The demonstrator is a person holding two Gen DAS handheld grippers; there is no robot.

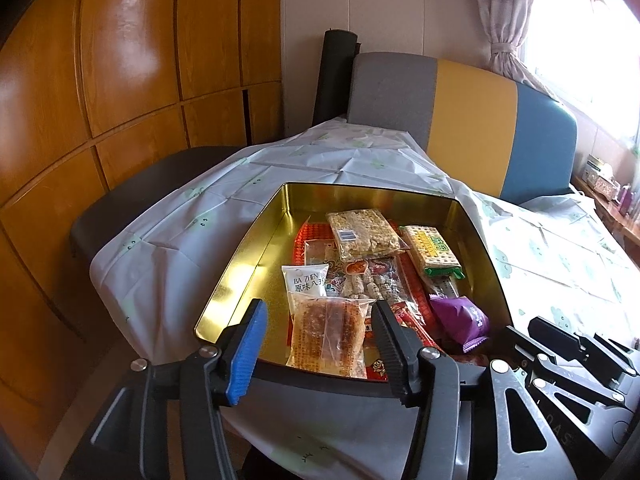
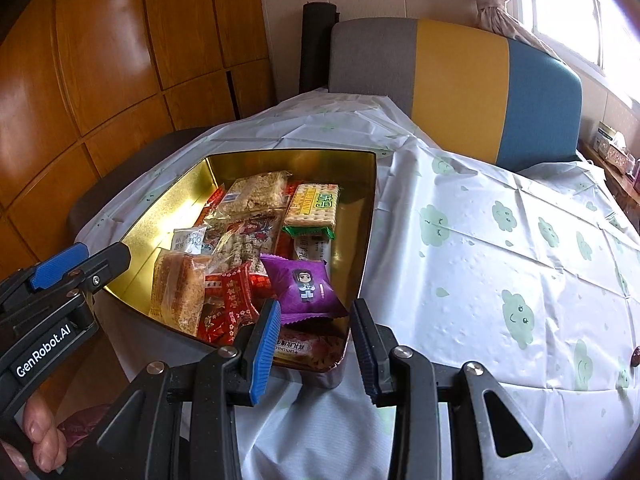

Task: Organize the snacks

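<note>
Snacks fill the right half of a gold tin (image 1: 244, 256) that sits on a table under a white cloth (image 1: 168, 240) printed with green clouds. In the left wrist view the tin takes the centre of the frame. At its upper middle lies a puffed-rice bar (image 1: 362, 234), with a green-ended cracker pack (image 1: 432, 250) just to its right. Lower down, a white pouch (image 1: 306, 280) touches a clear-wrapped cake (image 1: 328, 334) at the bottom centre, and a purple packet (image 1: 460, 318) sits at the lower right. The tin's left part shows bare gold floor.

The left gripper (image 1: 320, 346) hangs over the tin's near edge, its jaws spread wide and grasping nothing, the cake showing between them. The right gripper (image 2: 314, 344) is likewise released, jaws apart over the tin's near right corner, where a pink-wrapped bar (image 2: 308, 348) lies just below the purple packet (image 2: 304, 288). Red packets (image 2: 230, 300) crowd the lower centre of the right wrist view, left of the purple one.

A chair back (image 2: 456, 88) in grey, yellow and blue stands beyond the table at the upper right. Wooden panelling (image 2: 120, 60) fills the upper left. A curtain (image 1: 506, 20) hangs at the top right by the window.
</note>
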